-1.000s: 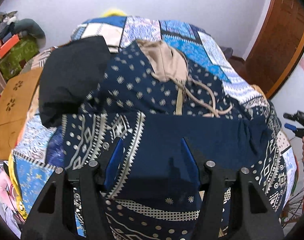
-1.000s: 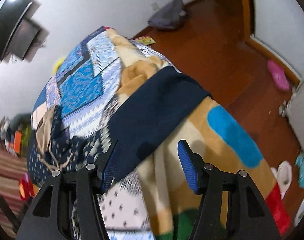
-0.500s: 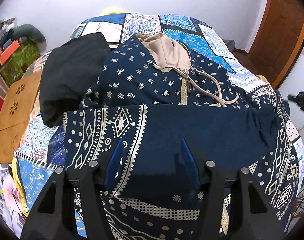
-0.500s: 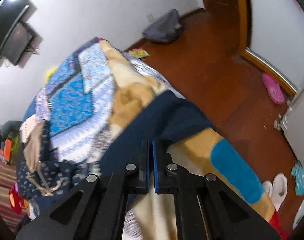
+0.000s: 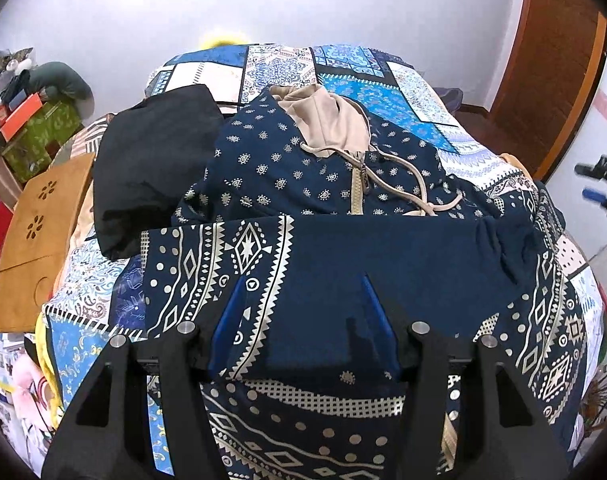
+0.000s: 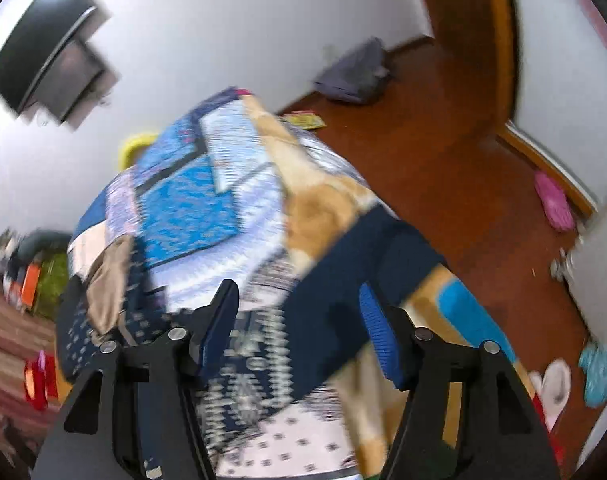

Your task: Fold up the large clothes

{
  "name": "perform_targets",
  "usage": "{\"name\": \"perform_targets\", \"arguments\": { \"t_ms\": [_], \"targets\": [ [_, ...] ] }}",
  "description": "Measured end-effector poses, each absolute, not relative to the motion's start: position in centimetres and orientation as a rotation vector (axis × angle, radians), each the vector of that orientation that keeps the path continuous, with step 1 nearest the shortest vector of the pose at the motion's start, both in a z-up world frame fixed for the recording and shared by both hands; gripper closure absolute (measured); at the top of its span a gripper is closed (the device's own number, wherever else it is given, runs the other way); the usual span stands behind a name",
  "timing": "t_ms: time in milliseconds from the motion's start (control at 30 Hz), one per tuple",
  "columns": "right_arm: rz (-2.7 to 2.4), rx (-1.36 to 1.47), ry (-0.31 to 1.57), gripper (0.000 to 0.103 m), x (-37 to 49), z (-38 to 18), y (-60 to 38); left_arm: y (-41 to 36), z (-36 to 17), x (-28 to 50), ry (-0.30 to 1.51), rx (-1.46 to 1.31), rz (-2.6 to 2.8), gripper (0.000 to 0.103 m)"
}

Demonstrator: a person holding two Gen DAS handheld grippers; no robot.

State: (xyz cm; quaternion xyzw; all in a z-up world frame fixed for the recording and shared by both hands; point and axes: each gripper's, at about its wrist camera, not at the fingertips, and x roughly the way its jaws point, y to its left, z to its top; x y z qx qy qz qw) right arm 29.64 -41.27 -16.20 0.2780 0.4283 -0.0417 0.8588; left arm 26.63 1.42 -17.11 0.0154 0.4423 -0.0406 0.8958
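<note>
A navy hooded garment [image 5: 311,184] with white patterns, a beige hood lining and a drawstring lies spread on the bed. Its plain navy lower part [image 5: 383,256] is folded up across the body. My left gripper [image 5: 303,308] is open and hovers just above that fold, holding nothing. My right gripper [image 6: 299,320] is open over the garment's navy edge [image 6: 343,280] at the bed's right side; that view is blurred. The right gripper also shows at the far right of the left wrist view [image 5: 601,188].
A black garment [image 5: 151,168] lies at the bed's left. The bed has a blue patchwork cover [image 5: 367,80]. A tan wooden board [image 5: 39,232] and green boxes [image 5: 43,136] stand to the left. A wooden door [image 5: 555,60], red-brown floor [image 6: 443,168], grey bag [image 6: 355,76] and slippers [image 6: 553,200] are at right.
My right gripper shut half a second ago and is now open again, swinging left. My left gripper stayed open and drew back slightly from the garment.
</note>
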Motion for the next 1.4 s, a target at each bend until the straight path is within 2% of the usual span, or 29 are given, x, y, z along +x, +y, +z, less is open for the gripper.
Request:
{"name": "perform_targets", "arguments": {
  "t_ms": [167, 267, 333, 400, 467, 500, 667, 833, 1000, 1067, 1200, 1400],
  "targets": [
    [-0.139, 0.740, 1.018, 0.044, 30.1, -22.2, -44.2, 1.7, -17.6, 26.6, 0.931, 0.042, -0.066, 0.045],
    [-0.166, 0.819, 1.039, 0.050, 30.6, -24.6, -45.5, 1.7, -18.1, 26.8, 0.944, 0.039, -0.058, 0.045],
    [-0.184, 0.841, 1.040, 0.063, 31.1, -25.3, -45.9, 1.6, -18.6, 27.0, 0.954, 0.049, -0.049, 0.045],
    [-0.185, 0.856, 1.030, 0.083, 31.8, -25.6, -46.2, 1.4, -18.9, 27.0, 0.959, 0.066, -0.043, 0.045],
    [-0.181, 0.862, 1.028, 0.095, 32.4, -25.6, -46.1, 1.2, -19.3, 27.1, 0.962, 0.087, -0.036, 0.045],
    [-0.180, 0.858, 1.022, 0.097, 32.6, -25.5, -46.1, 1.1, -19.4, 27.1, 0.963, 0.097, -0.033, 0.045],
    [-0.139, 0.727, 0.908, 0.099, 31.6, -20.8, -44.7, 0.8, -19.0, 26.8, 0.944, 0.111, -0.035, 0.045],
    [0.014, 0.653, 0.769, 0.099, 30.2, -13.0, -42.4, 0.7, -18.4, 26.8, 0.931, 0.111, -0.036, 0.045],
    [0.237, 0.522, 0.651, 0.099, 28.2, -5.1, -36.5, 0.3, -17.5, 26.4, 0.909, 0.114, -0.045, 0.045],
    [0.301, 0.459, 0.640, 0.099, 27.6, -3.8, -33.6, 0.2, -17.2, 26.2, 0.901, 0.119, -0.048, 0.045],
    [0.448, 0.368, 0.700, 0.099, 27.0, -4.2, -26.9, 0.3, -16.6, 25.7, 0.889, 0.119, -0.047, 0.045],
    [0.579, 0.257, 0.928, 0.097, 28.0, -11.5, -18.0, 0.9, -15.9, 25.0, 0.885, 0.122, -0.044, 0.045]
  ]
}}
